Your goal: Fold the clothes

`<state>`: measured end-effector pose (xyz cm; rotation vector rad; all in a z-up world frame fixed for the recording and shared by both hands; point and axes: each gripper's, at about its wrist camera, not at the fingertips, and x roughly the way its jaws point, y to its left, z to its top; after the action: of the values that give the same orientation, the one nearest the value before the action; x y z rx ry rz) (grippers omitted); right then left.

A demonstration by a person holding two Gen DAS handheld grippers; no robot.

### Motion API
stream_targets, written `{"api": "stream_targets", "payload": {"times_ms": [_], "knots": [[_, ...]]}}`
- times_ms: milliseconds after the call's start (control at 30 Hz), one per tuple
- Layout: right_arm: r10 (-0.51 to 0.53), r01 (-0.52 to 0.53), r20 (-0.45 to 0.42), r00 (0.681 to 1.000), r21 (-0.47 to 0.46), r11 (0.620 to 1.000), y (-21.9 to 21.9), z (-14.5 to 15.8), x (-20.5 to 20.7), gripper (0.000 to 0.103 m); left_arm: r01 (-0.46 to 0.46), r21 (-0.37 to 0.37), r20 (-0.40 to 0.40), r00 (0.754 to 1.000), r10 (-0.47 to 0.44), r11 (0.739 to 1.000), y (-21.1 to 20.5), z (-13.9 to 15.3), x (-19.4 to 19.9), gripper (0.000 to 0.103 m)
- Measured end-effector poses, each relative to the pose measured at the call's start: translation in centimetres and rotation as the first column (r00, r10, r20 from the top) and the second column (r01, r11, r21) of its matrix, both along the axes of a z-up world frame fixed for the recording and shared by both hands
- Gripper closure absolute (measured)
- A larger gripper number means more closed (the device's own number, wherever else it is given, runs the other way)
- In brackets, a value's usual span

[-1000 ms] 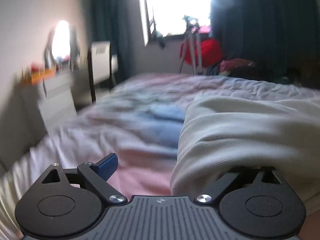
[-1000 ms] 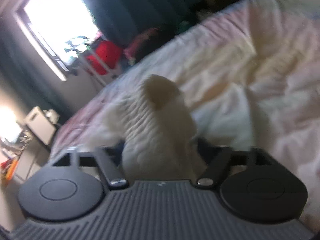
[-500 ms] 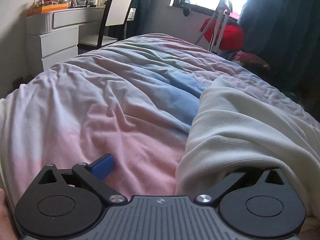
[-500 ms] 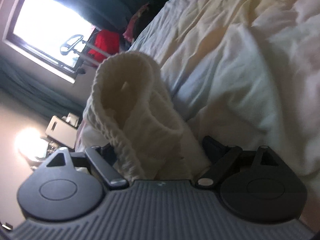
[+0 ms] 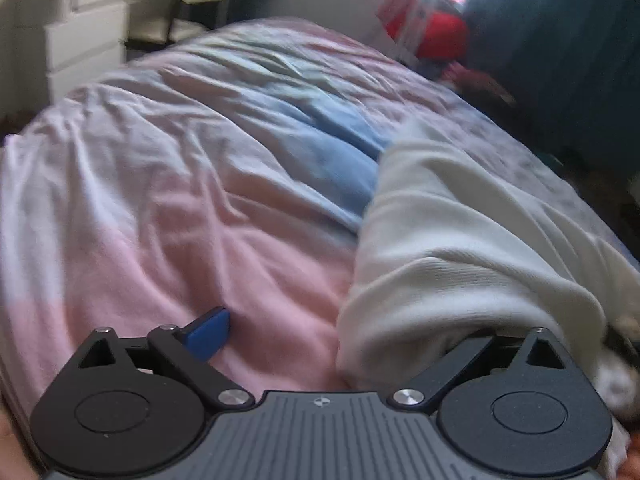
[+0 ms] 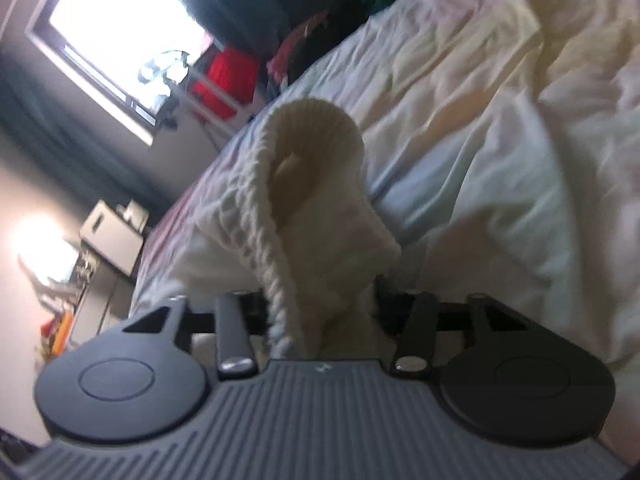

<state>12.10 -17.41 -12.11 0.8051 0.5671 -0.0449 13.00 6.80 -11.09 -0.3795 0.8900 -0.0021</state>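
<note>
On the bed, over its pink and blue duvet, the cream knitted garment lay in a long bunched roll running away from me, and both my claws were at its near end. My left claw stood spread wide, its blue fingertip resting just beside the fabric on the duvet, while the other finger was hidden under the roll — so it straddled cloth without pinching any. My right claw was closing, and a thick ribbed fold of the garment stood up between its fingers; whether the pads were already biting I could not tell, since the knit covered them. As I judged it, the step was to secure two corners of that end before lifting it over. To do that well I wanted the right claw to catch the whole hem rather than one loose loop of yarn, and the left to slide further under the edge and clench at the matching point, so the fold would lie square — a soft, stretchy knit sags and twists if it is gripped unevenly.
</note>
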Motion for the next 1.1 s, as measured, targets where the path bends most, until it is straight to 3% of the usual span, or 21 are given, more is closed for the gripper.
{"api": "stream_targets", "payload": {"times_ms": [133,267,300,400,500,600,700,733,867,900,1033,1100], "knots": [[-0.054,0.054,0.022,0.998,0.008,0.998,-0.5,0.4,-0.5,0.06,0.138,-0.054,0.014,0.99,-0.137,0.989,0.0,0.7,-0.7,0.01],[-0.088,0.088,-0.001,0.996,0.016,0.996,-1.0,-0.3,0.4,0.06,0.23,-0.263,0.023,0.972,-0.232,0.937,1.0,0.9,-2.6,0.003],[-0.092,0.092,-0.006,0.996,0.024,0.995,-1.1,-0.6,0.7,0.06,0.236,-0.268,0.034,0.971,-0.236,0.934,1.1,0.9,-3.1,0.003],[-0.091,0.091,-0.002,0.996,0.001,0.996,-0.6,-0.5,0.9,0.06,0.206,-0.239,0.089,0.978,-0.19,0.949,1.4,1.5,-3.4,0.002],[-0.097,0.097,0.0,0.995,-0.012,0.995,-0.5,-0.6,0.8,0.06,0.142,-0.318,0.15,0.984,-0.098,0.937,2.3,1.4,-2.4,0.001],[-0.104,0.104,-0.012,0.995,-0.01,0.995,-0.5,-0.6,1.0,0.06,0.037,-0.309,0.156,0.988,0.012,0.95,2.4,0.6,-0.7,0.002],[-0.11,0.11,-0.017,0.994,-0.013,0.994,-0.3,-0.5,1.0,0.06,0.065,-0.435,0.078,0.996,-0.034,0.898,2.2,-1.5,1.2,0.005],[-0.11,0.109,-0.017,0.994,-0.016,0.994,-0.2,-0.4,1.0,0.06,0.079,-0.453,0.081,0.996,-0.047,0.888,2.0,-1.8,1.3,0.008],[-0.106,0.106,-0.01,0.994,-0.022,0.994,0.0,-0.3,0.8,0.06,0.087,-0.45,0.099,0.994,-0.047,0.889,1.8,-1.8,1.2,0.02],[-0.105,0.105,-0.009,0.994,-0.023,0.994,0.0,-0.2,0.8,0.06,0.082,-0.46,0.093,0.995,-0.044,0.884,1.9,-1.8,1.3,0.029],[-0.103,0.104,0.017,0.995,-0.048,0.993,0.7,0.9,-0.2,0.061,0.092,-0.391,0.134,0.99,-0.043,0.916,1.9,-0.6,0.8,0.058],[-0.101,0.104,0.049,0.994,-0.066,0.992,1.2,2.2,-1.3,0.063,0.149,-0.353,0.207,0.975,-0.078,0.924,1.6,0.6,0.2,0.064]]}}
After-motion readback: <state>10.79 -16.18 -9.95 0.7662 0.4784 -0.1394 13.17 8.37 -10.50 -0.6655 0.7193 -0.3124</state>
